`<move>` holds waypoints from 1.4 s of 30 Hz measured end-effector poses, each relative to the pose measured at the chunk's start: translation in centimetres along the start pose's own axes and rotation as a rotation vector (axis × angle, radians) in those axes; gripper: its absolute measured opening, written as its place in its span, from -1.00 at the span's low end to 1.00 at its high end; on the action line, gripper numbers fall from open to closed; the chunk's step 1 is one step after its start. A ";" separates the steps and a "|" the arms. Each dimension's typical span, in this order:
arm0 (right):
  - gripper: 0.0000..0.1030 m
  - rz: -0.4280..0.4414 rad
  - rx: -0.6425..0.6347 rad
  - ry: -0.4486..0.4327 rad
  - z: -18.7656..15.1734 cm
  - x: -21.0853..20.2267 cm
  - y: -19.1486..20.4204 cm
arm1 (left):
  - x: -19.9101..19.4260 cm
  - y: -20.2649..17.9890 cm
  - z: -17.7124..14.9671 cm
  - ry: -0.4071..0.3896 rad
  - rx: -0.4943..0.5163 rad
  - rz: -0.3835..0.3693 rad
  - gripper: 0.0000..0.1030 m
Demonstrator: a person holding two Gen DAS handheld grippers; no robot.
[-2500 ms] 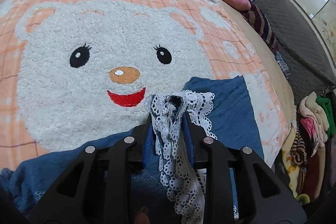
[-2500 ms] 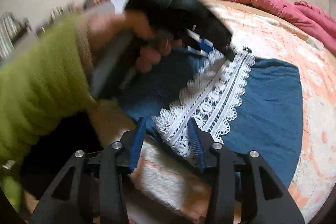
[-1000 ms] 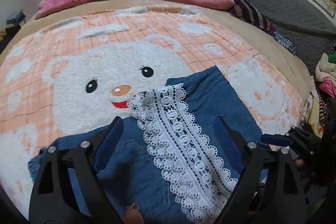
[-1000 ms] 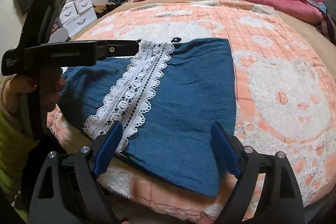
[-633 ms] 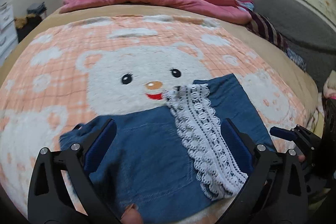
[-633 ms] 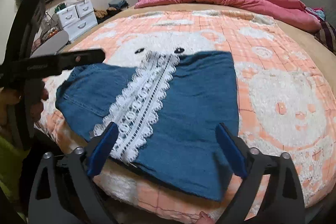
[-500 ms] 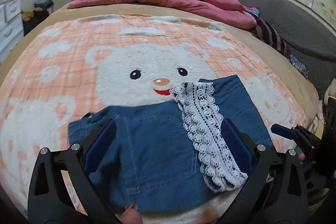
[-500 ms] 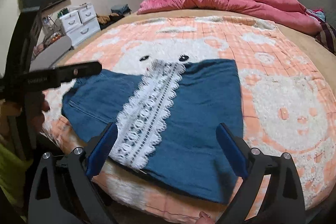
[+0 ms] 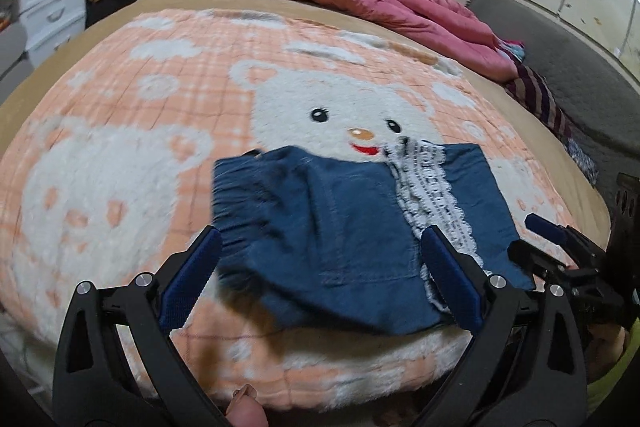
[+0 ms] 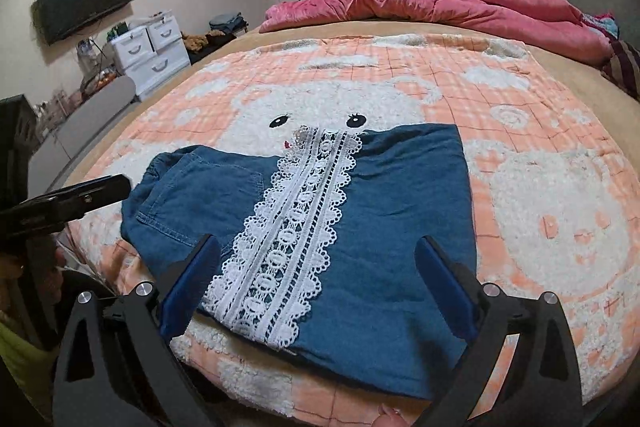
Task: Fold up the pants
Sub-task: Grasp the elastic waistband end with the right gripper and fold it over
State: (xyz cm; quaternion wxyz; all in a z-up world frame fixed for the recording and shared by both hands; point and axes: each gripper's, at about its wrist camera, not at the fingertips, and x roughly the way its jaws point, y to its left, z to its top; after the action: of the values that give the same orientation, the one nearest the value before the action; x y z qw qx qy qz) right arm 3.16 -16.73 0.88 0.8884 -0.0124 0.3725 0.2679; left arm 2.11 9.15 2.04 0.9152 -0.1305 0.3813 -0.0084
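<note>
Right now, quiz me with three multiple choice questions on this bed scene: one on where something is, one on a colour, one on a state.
1. Where do the denim pants lie?
A. on the bear blanket
B. on the dresser
C. on the floor

2. What colour is the lace strip?
A. red
B. white
C. black

3. How is the left gripper?
A. shut on lace
C. shut on denim
B. open, holding nothing

Answers: 1 A, blanket shows all round them; 2 B, white against the blue; 3 B, its fingers stand wide apart, off the cloth.
</note>
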 end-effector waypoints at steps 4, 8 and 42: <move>0.90 -0.006 -0.040 0.020 1.2 0.7 1.0 | -0.3 1.1 -0.8 0.014 -0.032 0.007 0.81; 0.90 -0.001 -0.082 0.047 2.8 1.4 2.0 | -0.1 1.9 -1.4 0.035 -0.059 0.018 0.81; -0.23 0.510 -0.439 0.501 9.8 19.9 15.6 | 5.2 5.3 -2.3 0.159 -0.254 -0.135 0.15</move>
State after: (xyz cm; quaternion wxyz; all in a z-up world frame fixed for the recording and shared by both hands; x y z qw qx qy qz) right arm 13.50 8.11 -2.61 0.6519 -0.1736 0.5023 0.5408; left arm 3.74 13.14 -4.41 0.8556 -0.2694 0.4408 -0.0317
